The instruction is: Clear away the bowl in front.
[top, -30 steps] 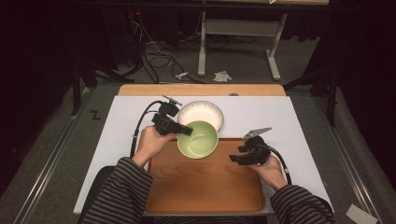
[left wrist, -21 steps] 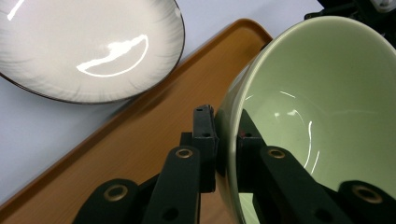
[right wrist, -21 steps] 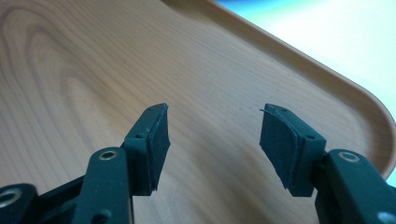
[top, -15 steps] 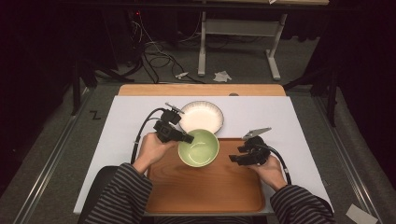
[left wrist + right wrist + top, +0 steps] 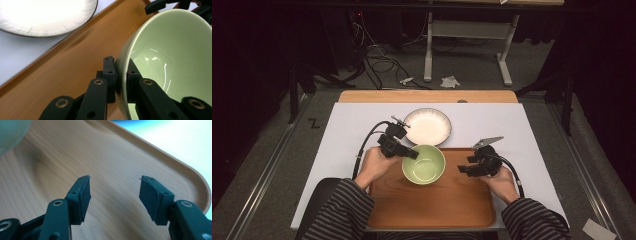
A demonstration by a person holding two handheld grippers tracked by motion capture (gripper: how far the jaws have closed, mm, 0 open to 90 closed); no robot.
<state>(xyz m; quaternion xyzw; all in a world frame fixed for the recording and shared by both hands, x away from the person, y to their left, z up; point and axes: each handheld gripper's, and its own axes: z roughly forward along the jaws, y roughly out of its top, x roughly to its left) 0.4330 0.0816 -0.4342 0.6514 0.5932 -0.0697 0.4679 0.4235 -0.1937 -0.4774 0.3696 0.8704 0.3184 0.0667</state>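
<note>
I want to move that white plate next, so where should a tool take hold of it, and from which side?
Grip the white plate by its thin raised rim, one pad above and one under the edge. Come in low from the person's near-left side, probably best: the green bowl crowds the near-right edge, and the shallow plate offers nothing else to pinch.

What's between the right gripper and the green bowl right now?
Nothing: in the high view, just bare wooden tray separates the open right gripper from the green bowl, which the left gripper clamps by its rim.

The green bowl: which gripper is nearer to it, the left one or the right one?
Left. The left gripper is clamped on the rim of the green bowl, one jaw inside and one outside. The right gripper is open, apart from it, over the wooden tray.
</note>
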